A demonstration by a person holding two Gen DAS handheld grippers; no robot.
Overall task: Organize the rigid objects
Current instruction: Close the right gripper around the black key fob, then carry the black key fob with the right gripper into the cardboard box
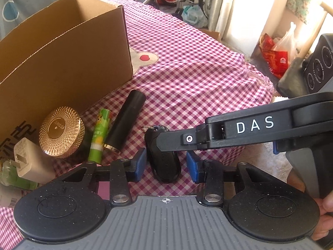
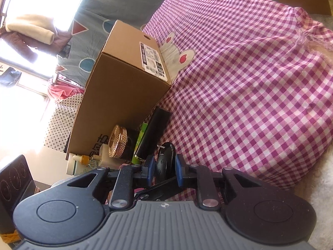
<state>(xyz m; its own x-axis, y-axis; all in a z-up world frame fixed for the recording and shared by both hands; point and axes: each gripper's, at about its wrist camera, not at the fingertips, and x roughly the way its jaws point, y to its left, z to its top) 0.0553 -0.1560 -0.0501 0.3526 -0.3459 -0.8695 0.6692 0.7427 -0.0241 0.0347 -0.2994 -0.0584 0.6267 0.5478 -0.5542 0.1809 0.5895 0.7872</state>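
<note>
Early stage, judged: cardboard box (image 1: pixel 68 48) at 10 o'clock, contents hidden.

Black key fob (image 1: pixel 164 162) lying on gingham cloth (image 1: pixel 197 73) is being straddled by both tongs: left gripper (image 1: pixel 165 163) released, right gripper (image 2: pixel 165 166) almost pinching it, contact unclear.

Gold-lidded jar (image 1: pixel 60 132), green lip balm (image 1: pixel 98 135), black tube (image 1: pixel 127 118), white charger (image 1: pixel 29 160) are waiting at 9 o'clock outside box.

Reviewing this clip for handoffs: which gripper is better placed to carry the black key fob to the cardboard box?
Right. The right gripper already brackets the key fob; the left gripper only straddles it, wide open.

Black key fob (image 1: pixel 164 156) flat on checked cloth (image 1: pixel 197 73).
</note>
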